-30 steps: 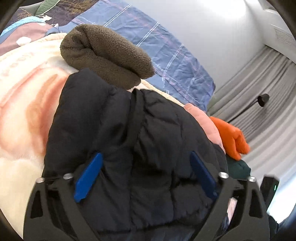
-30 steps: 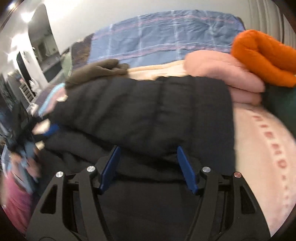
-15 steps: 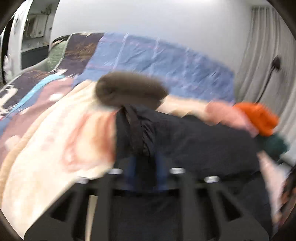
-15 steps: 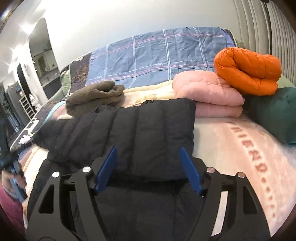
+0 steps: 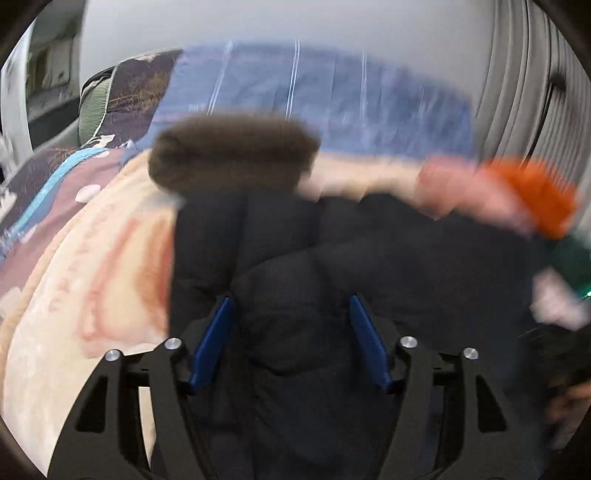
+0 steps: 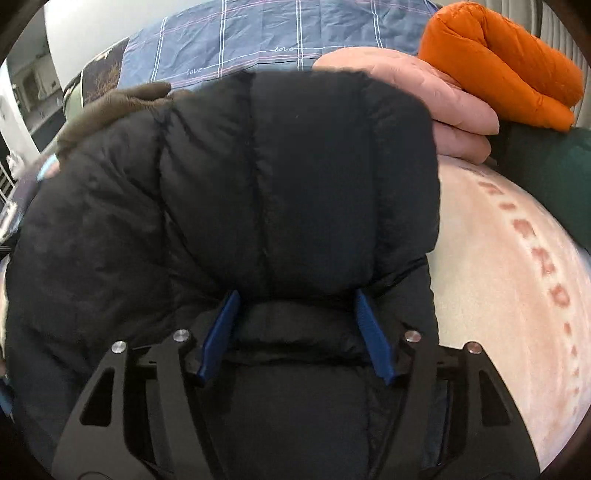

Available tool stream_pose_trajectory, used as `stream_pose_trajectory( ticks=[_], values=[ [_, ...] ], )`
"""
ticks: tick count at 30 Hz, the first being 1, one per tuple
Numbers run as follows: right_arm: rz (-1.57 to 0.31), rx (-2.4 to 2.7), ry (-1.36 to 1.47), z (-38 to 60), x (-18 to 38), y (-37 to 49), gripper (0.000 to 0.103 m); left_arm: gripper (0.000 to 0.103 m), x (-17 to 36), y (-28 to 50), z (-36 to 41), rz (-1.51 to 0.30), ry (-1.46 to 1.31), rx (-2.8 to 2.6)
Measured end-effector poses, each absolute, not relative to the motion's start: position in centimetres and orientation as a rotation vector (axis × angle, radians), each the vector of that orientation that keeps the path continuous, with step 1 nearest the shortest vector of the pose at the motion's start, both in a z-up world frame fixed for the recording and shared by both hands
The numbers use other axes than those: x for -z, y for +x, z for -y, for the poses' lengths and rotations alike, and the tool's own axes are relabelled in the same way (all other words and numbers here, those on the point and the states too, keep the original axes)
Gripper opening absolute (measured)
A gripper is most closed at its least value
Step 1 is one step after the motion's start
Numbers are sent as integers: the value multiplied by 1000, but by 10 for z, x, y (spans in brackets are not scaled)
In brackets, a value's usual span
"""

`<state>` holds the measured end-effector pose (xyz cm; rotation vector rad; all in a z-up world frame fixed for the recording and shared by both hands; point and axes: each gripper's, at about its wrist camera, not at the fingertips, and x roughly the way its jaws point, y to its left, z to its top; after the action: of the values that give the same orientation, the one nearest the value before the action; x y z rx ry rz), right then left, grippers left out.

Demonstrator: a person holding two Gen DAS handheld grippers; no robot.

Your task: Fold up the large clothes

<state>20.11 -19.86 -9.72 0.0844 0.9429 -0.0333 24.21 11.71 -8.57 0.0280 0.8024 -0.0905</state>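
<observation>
A black puffer jacket [image 5: 388, 258] lies folded on a peach blanket [image 5: 92, 266] spread over the bed. My left gripper [image 5: 290, 314] hovers over the jacket's near edge. Its jaws are opening, and a puffy fold bulges between the blue fingers [image 5: 216, 332] without being pinched. The left wrist view is blurred by motion. In the right wrist view the black puffer jacket [image 6: 277, 166] fills the middle. My right gripper [image 6: 295, 306] is closing its jaws on a thick fold at the near edge, and the fabric flares out above the fingers [image 6: 369, 328].
A brown fleece roll [image 5: 232, 151] lies beyond the jacket on the left. Folded pink [image 6: 436, 96], orange [image 6: 498, 66] and dark green [image 6: 554, 173] garments are stacked at the right. A blue plaid cover [image 6: 277, 33] lies at the back. Curtains [image 5: 517, 92] hang at the right.
The left gripper swung round over the jacket, closed on a fold and has spread again. The right gripper dropped closer to the jacket's near edge, which now fills its view.
</observation>
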Motion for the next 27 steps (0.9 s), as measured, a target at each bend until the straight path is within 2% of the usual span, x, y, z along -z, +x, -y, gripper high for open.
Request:
stream_pose_trajectory(
  ticks=[1,6,10,15,17,27],
  values=[
    [-932,40,55,194,98,199,67,82,102,250,-115,-837,33,97],
    [-918,59,18,187,101,196,69,82,107,250,-124,-858,-7,113],
    [-897,42,45,193,93,188,69,82,91,240,-130,-834,-12,87],
    [-777,51,59,219,56,128,69,83,50,176,-155,-722,23,86],
    [-770,52,74,233,50,105,70,89,43,148,-171,-707,8,96],
    [-904,-119,395,296,90,-12,66,89,90,43,-210,-883,-1,242]
  ],
)
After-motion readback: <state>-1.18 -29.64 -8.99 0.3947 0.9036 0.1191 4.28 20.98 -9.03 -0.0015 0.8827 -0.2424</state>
